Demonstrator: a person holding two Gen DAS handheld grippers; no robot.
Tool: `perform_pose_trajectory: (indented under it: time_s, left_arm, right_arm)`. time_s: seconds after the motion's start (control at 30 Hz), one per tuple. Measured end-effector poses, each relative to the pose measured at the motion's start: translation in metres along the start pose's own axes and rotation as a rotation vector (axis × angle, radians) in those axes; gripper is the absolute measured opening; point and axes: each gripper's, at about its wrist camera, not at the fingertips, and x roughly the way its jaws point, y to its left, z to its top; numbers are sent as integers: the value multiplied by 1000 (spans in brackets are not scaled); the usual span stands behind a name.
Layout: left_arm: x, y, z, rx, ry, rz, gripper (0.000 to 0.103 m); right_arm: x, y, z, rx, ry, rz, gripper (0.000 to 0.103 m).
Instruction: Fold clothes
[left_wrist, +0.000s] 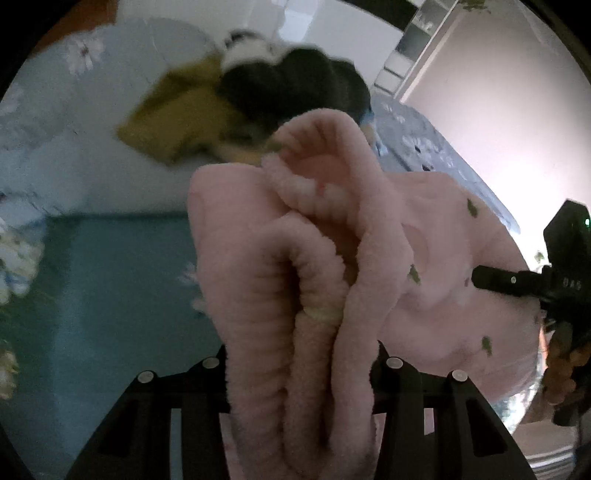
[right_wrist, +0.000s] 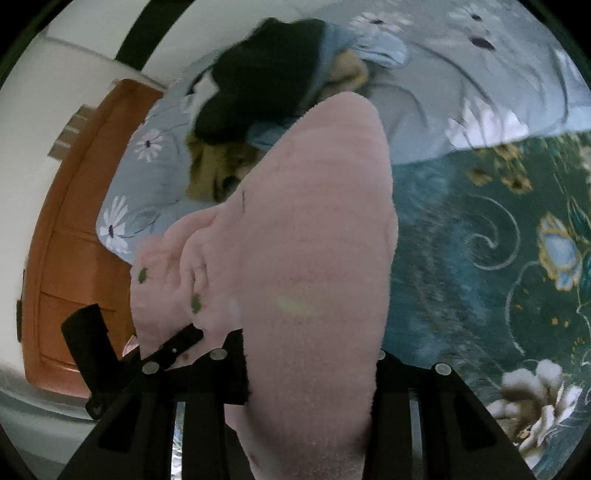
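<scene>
Holding one pink fleece garment (left_wrist: 295, 280) off the bed (left_wrist: 110, 288), both grippers are pinching it between their pads: the left gripper (left_wrist: 299, 373) is clamping a thick, ribbed bunch of folds, and the right gripper (right_wrist: 310, 373) is clamping a smoother, broader panel of the same piece. Item: garment, pink, plush, dotted with small green motifs; count one; it is hanging between the two grippers, its lower part out of view, so whether it is clear of the bed cannot be told. Step in hand, as judged: picking the piece up and spreading it before the first fold. Next move, as judged: drawing the two held points apart to open the cloth flat, then laying it on the teal bedspread near the person. Item: pile of unfolded clothes (left_wrist: 236, 99) at the far side of the bed, resting on a pale floral quilt (right_wrist: 461, 81); at least three pieces are showing, one dark, one mustard yellow, one light blue, though blur is making an exact count uncertain. Item: grippers, count two. Item: orange wooden door (right_wrist: 74, 229), count one, at the left in the right wrist view.
</scene>
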Motion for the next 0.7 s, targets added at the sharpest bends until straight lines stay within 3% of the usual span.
perform_pose_trajectory:
  time_s: [0.3, 0.57, 0.7]
  left_arm:
    - [-68, 75, -14, -4, -137, 189, 48]
    - [-115, 170, -44, -39, -166, 432, 48]
    - [-124, 225, -67, -83, -139, 501, 48]
  right_arm:
    - [52, 102, 2, -128, 50, 54, 37]
    - [148, 187, -12, -256, 191, 129, 37]
    - [201, 234, -23, -325, 270, 152, 37]
